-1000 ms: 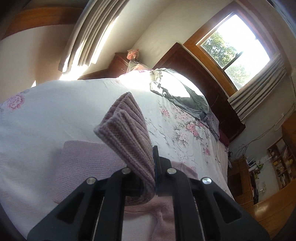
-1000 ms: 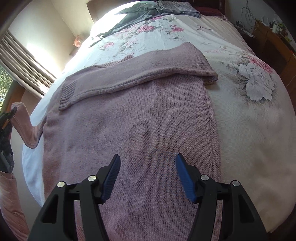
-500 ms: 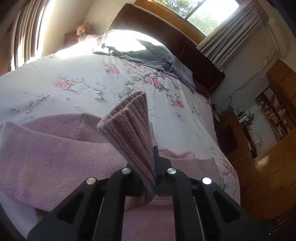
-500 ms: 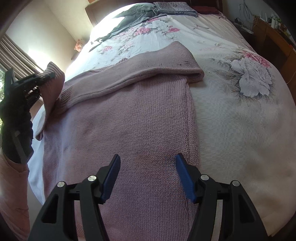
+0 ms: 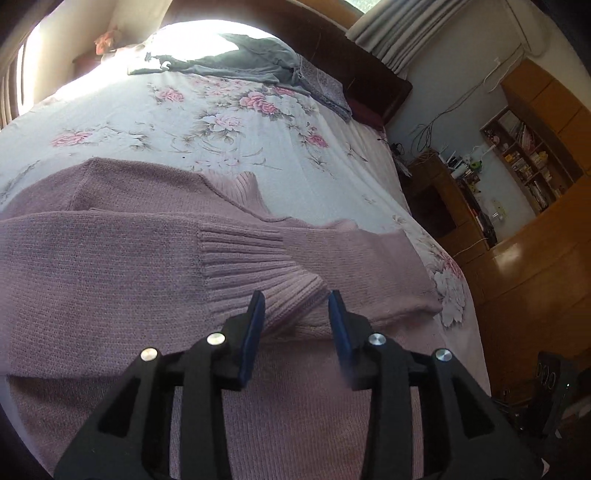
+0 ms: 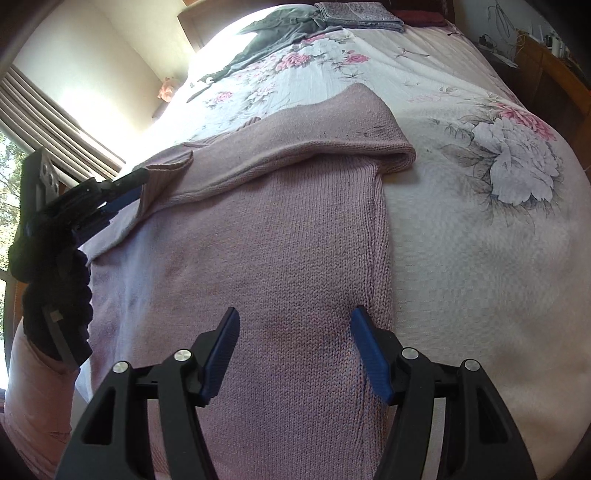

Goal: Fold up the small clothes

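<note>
Jaws apart on both: the left gripper (image 5: 295, 308) hangs over the ribbed cuff (image 5: 255, 269) without clamping it, and the right gripper (image 6: 295, 343) hangs spread above the body of the sweater (image 6: 280, 236). The sweater lies flat on the bed (image 6: 480, 236), both sleeves folded across its chest. Grey clothes (image 6: 280, 33) lie well beyond the sweater, near the headboard (image 5: 354, 62)

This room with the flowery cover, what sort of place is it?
It looks like a home bedroom. A pink sweater lies spread on a bed with a floral bedspread and a dark wooden headboard. Curtains hang by a window, and wooden shelves hold household clutter.
</note>
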`<state>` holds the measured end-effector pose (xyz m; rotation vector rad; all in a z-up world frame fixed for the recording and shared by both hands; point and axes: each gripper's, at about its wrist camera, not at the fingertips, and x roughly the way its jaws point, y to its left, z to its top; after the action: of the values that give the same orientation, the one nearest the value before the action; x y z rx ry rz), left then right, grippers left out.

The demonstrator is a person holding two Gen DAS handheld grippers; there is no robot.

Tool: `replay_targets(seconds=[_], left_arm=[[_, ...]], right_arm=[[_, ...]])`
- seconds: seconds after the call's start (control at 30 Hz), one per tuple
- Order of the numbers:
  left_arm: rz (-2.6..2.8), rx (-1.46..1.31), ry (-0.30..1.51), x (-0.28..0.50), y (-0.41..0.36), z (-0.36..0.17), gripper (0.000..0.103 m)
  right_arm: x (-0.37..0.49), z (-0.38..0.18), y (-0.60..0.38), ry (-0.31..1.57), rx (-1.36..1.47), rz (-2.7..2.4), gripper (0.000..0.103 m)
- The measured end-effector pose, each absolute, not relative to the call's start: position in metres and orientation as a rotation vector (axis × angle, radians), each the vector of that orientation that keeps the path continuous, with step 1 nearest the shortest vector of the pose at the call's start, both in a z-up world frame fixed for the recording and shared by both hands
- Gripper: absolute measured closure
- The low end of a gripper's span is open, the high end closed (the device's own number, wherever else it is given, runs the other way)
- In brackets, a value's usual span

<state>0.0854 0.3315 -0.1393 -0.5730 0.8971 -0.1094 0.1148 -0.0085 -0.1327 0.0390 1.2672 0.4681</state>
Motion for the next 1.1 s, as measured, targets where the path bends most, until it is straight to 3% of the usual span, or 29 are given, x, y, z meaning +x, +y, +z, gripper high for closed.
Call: replay_targets(seconds=[0.2, 0.47, 0.7, 0.9, 1.0, 1.1], left_arm=[[0.093, -0.603, 0.865, 0.044, 0.402, -0.133, 0.067], [0.262, -0.593, 1.002, 0.026, 0.456, -0.176, 0.068], [0.247, -0.66, 0.913, 0.005, 0.463, -0.146, 0.061], [0.316, -0.668, 0.848, -0.031, 0.483, -0.125, 0.056], [0.344, -0.661, 0.854, -0.043, 0.49, -0.126, 0.055], [0.362, -0.676, 0.867, -0.05, 0.495, -0.131, 0.055]], right_arm=[[0.123, -0.128, 0.002, 1.264, 0.011, 0.46, 0.039], [0.158, -0.113, 0.05, 1.277, 0.025, 0.553, 0.038], [0.199, -0.109, 0.125, 1.341, 0.076, 0.687, 0.038], [0.226, -0.151, 0.175, 1.49, 0.167, 0.747, 0.039], [0.231, -0.169, 0.188, 1.534, 0.226, 0.762, 0.049], [0.231, -0.168, 0.198, 1.494, 0.196, 0.775, 0.071]])
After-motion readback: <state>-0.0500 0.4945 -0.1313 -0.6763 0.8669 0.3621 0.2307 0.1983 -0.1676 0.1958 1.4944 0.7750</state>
